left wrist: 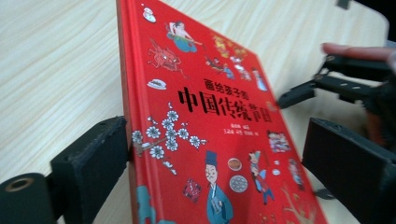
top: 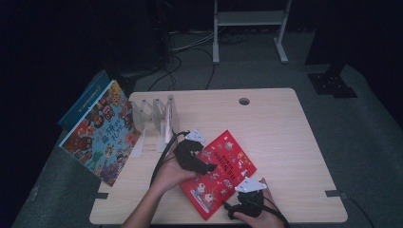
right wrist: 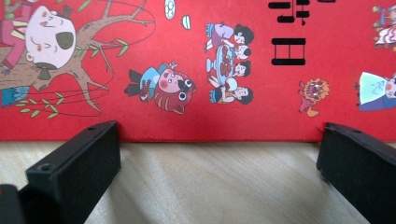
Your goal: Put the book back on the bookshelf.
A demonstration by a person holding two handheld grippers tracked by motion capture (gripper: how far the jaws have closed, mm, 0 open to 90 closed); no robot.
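A red picture book (top: 221, 173) with black Chinese title characters lies slantwise on the wooden table's near half. My left gripper (top: 204, 164) is at its spine side. In the left gripper view the book (left wrist: 210, 116) runs between the wide-apart jaws: the left pad touches the spine edge, while the right pad stands off over the cover, so my left gripper (left wrist: 215, 140) is open. My right gripper (top: 242, 191) sits at the book's near right edge. In the right gripper view its jaws (right wrist: 219, 140) are open on bare table, just short of the book's edge (right wrist: 210, 70).
A blue picture book (top: 102, 133) leans at the table's left edge beside a clear plastic book rack (top: 157, 118). The table (top: 285, 133) has a cable hole (top: 244, 101) at the back. A white metal frame (top: 249, 19) and cables are on the floor behind.
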